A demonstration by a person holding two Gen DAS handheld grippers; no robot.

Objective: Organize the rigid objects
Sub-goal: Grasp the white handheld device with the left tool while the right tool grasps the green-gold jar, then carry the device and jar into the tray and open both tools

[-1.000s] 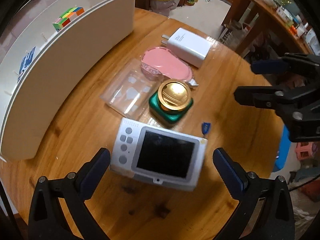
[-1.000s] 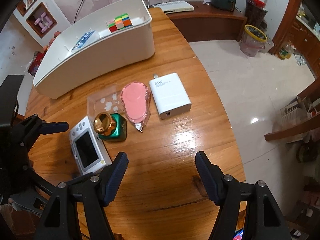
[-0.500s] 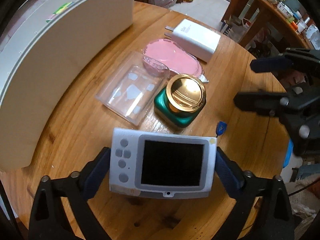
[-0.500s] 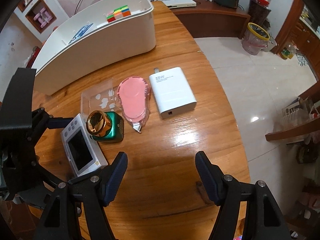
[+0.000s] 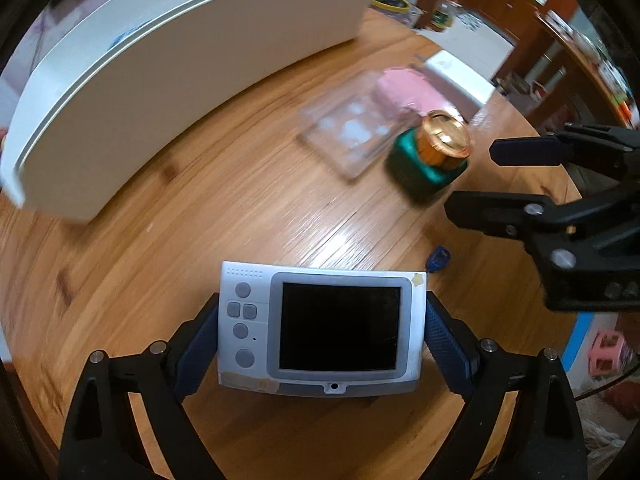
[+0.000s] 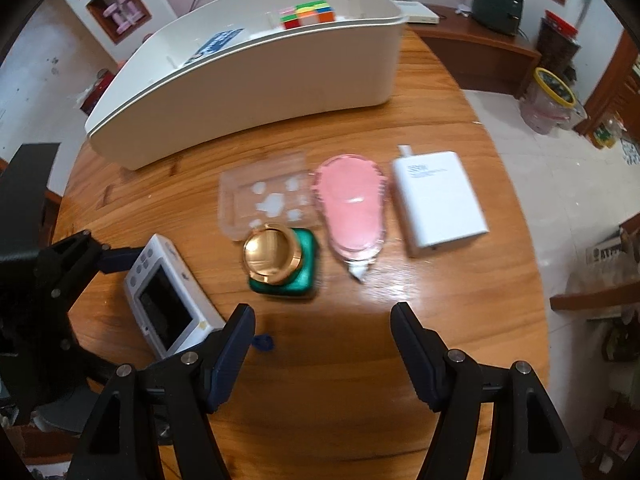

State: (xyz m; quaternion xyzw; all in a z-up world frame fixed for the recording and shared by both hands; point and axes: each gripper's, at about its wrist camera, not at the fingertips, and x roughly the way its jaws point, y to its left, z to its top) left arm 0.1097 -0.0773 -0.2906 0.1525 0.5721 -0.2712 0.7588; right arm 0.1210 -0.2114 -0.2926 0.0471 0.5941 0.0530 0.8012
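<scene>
The left tongs have closed from wide apart onto the handheld console, now clamped by its short ends above the desk. Right tongs hang apart, empty. Lift level toward the far white bin. Screen up; long axis left-right.

Indoor light, moderate, warm cast. Glare patch on wooden table in left wrist view; second sheen near white charger in right wrist view. Motion blur across both views: green jar and clear tray smeared, handheld device sharp. Strong fisheye bending, black vignette at corners. Soft shadow beneath white bin.
</scene>
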